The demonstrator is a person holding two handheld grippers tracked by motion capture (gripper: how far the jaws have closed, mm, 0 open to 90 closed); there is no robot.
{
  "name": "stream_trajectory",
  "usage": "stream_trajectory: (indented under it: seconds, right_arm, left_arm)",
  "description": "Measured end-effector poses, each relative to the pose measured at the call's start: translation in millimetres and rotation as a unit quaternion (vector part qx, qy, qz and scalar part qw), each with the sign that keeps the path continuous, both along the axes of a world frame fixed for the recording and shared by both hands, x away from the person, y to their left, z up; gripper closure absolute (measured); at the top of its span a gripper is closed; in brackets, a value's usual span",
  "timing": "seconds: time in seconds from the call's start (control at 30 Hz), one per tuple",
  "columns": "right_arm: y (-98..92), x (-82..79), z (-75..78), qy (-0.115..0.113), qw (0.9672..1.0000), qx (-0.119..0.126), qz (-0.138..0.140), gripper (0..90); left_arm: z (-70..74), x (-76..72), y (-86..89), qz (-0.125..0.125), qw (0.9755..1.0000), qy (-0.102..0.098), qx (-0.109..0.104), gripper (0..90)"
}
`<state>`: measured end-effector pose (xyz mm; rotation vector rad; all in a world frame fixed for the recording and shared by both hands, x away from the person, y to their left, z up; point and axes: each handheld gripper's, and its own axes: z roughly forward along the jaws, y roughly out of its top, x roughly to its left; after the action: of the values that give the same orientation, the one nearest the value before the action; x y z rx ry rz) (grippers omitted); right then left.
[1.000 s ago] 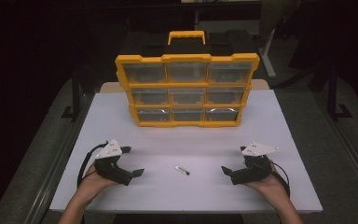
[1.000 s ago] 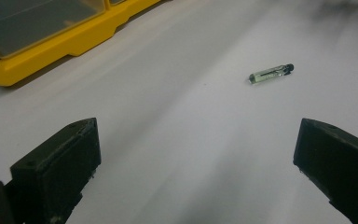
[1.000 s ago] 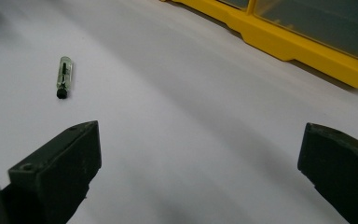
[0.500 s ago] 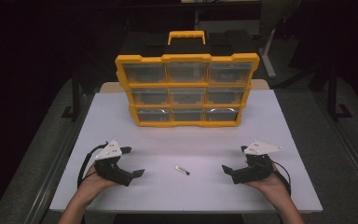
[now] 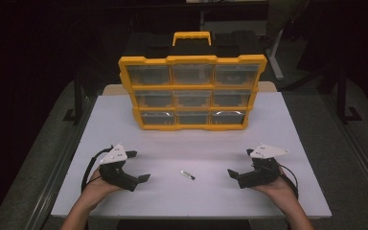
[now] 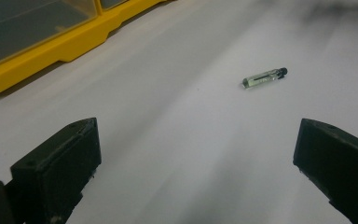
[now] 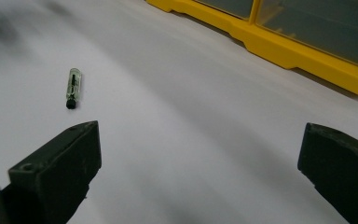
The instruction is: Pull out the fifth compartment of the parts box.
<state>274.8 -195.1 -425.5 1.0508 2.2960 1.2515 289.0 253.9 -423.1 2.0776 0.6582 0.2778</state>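
A small clear vial with a black cap point(image 5: 188, 175) lies on the white table between the two hands; it also appears as the vial point(image 6: 264, 77) and the vial point(image 7: 72, 87) in the gripper views. My left gripper point(image 5: 137, 166) rests on the table at the front left, open and empty. At the front right my right gripper point(image 5: 240, 163) is open too, with nothing between its jaws. A yellow drawer organizer point(image 5: 192, 92) with clear drawers and a yellow handle stands upright at the back centre.
The white table point(image 5: 287, 124) drops off at its left, right and front edges. Dark floor and metal frame legs point(image 5: 342, 100) surround it. The organizer's yellow base point(image 6: 51, 51) and base point(image 7: 303, 53) lie ahead of each gripper.
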Motion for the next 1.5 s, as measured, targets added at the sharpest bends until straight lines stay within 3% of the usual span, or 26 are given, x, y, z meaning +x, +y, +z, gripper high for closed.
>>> stream_trajectory:
  seconds: [0.33, 0.7, 1.5]
  right_arm:
    - [1.0, -0.6, -0.7, 0.004, 1.0, -0.002, 0.006, 0.0]
    - [1.3, -0.9, -1.0, 0.005, 0.9999, -0.002, 0.01, 0.0]
    - [1.6, -1.0, -1.3, 0.002, 0.9999, 0.004, 0.011, 0.0]
  left_arm:
    - [2.3, 4.9, -5.6, -0.006, 0.9999, -0.001, -0.01, 0.8]
    - [4.5, 9.7, -11.6, -0.013, 0.9998, -0.011, -0.011, 4.1]
    - [5.9, 14.8, -29.2, -0.025, 0.9996, -0.012, -0.011, 1.5]
